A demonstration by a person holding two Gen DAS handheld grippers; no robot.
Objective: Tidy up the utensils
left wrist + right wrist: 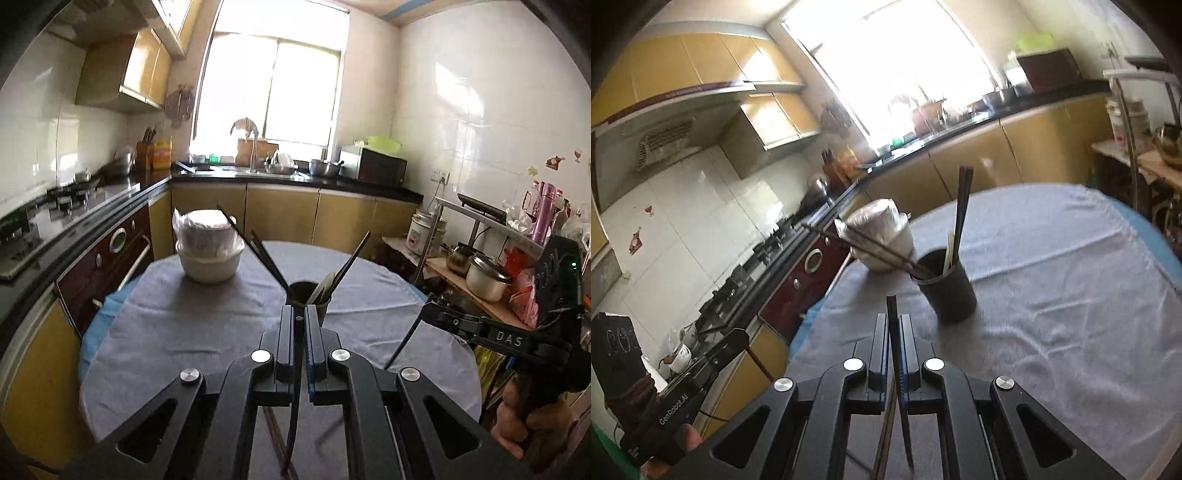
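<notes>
Kitchen counters and yellow cabinets ring a round table [155,332] draped in grey cloth, and on it stands the dark utensil cup [947,291], our landmark. Several dark chopsticks already lean out of the cup, one pair [962,206] upright and others [871,247] splayed toward the stove side, with a pale utensil among them (we cannot tell what kind).

We judge the loading step to be in hand. Our right gripper [894,325] is clamped on a dark chopstick [893,321], its tip poking up just short of the cup. Our left gripper [299,325] is closed on another dark stick [293,424], which hangs below the fingers, with the cup just beyond the fingertips.

Next, each stick likely needs tipping upright over the cup's mouth and releasing, one gripper at a time, since both crowd the same side of the cup.

Beyond the cup sit stacked white bowls [208,247] in plastic wrap, well apart. Cloth to the right of the cup is open; the table edge [1156,236] curves off beyond it.
</notes>
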